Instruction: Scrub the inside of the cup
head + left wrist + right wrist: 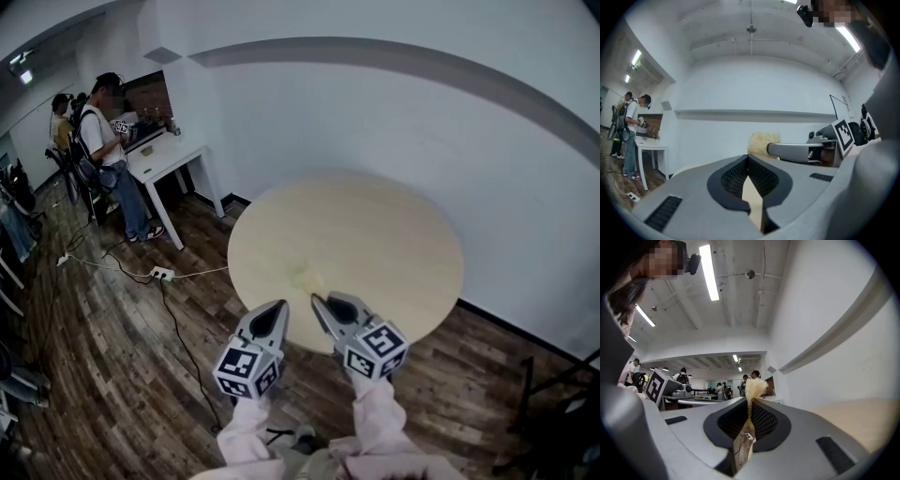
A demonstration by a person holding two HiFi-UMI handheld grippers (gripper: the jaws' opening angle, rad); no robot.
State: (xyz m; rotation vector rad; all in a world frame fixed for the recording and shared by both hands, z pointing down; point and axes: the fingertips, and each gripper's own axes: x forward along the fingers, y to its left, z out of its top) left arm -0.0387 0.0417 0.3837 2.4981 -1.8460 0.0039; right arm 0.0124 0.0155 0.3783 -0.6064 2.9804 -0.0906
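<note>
No cup shows in any view. A pale straw-coloured fibrous scrubber [754,386] sticks out past the tips of my right gripper [750,401], which is shut on it. In the head view that right gripper [317,301] hovers over the near edge of a round beige table [394,244], with the scrubber [306,276] as a faint yellowish tuft ahead of it. My left gripper [279,306] is just to its left, tips close together. In the left gripper view my left gripper [747,159] is shut with nothing in it. The right gripper's finger and the scrubber [763,143] show beyond.
A white wall curves behind the table. A white side table [173,155] stands at the back left, with people [103,131] beside it. A power strip [161,274] and cables lie on the wooden floor. A dark frame [553,384] stands at the right.
</note>
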